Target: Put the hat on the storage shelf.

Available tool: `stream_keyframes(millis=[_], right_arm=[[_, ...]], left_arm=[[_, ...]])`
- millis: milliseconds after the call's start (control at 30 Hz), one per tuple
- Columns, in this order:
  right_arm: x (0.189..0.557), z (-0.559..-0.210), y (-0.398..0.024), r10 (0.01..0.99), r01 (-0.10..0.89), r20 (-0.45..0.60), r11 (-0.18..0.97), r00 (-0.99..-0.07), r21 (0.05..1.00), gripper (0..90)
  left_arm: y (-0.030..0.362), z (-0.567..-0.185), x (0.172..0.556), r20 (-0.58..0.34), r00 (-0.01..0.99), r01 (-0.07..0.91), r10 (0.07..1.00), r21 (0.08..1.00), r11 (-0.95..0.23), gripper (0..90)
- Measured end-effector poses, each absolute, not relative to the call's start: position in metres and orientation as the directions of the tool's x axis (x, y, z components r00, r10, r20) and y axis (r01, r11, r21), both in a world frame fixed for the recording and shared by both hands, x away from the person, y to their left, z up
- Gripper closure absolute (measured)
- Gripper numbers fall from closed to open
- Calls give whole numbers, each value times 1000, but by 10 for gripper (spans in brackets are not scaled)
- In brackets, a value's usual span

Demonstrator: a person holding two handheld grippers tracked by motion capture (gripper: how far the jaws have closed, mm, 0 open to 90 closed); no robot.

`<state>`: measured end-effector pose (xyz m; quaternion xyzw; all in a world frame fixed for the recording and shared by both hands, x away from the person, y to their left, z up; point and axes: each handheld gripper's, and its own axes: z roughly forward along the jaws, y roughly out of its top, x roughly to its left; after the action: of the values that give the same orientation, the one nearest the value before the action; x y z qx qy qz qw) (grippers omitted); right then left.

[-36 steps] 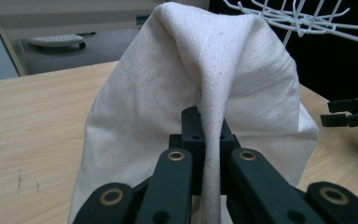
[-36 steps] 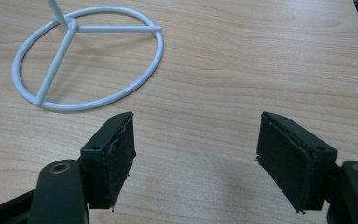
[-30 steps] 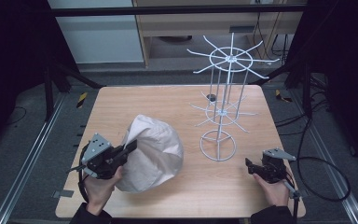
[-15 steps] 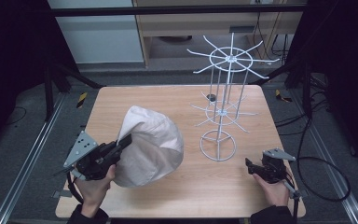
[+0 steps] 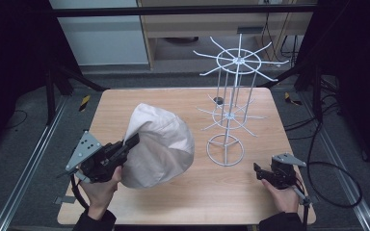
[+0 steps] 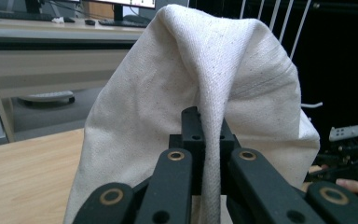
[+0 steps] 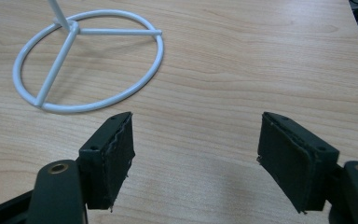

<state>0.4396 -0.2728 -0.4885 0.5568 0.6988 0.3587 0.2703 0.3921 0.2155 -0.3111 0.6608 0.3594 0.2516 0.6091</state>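
A cream cloth bag (image 5: 161, 144) hangs bunched over the left half of the wooden table (image 5: 173, 98), its lower part still near the tabletop. My left gripper (image 5: 132, 140) is shut on a fold or strap of that cloth bag (image 6: 205, 60); in the left gripper view the strip runs down between the jaws of the left gripper (image 6: 208, 133). A white wire display stand (image 5: 239, 60) with two tiers of radiating hooks rises right of centre. My right gripper (image 5: 257, 169) rests low near the front right, open, its jaws wide apart and nothing between them (image 7: 196, 140).
The stand's round base (image 7: 121, 32) lies just ahead and left of the right gripper. A small dark object (image 5: 218, 100) sits by the stand's lower tier. The person's right hand (image 6: 354, 184) is at the far right of the left gripper view. Dark floor and rails surround the table.
The left gripper has lifted and drawn slightly left, pulling the bag's top higher. The right gripper has stayed where it was.
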Motion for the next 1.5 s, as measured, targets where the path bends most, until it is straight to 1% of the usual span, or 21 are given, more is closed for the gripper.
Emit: stream_keyframes(millis=[333,1500], right_arm=[[440,-489,-273,972,586,21,124,-234,801,270],[441,-489,-275,973,584,16,127,-232,802,271]], left_arm=[[222,-295,397,-156,626,132,764,987,93,887],[225,-246,406,-198,676,-7,710,962,275,887]])
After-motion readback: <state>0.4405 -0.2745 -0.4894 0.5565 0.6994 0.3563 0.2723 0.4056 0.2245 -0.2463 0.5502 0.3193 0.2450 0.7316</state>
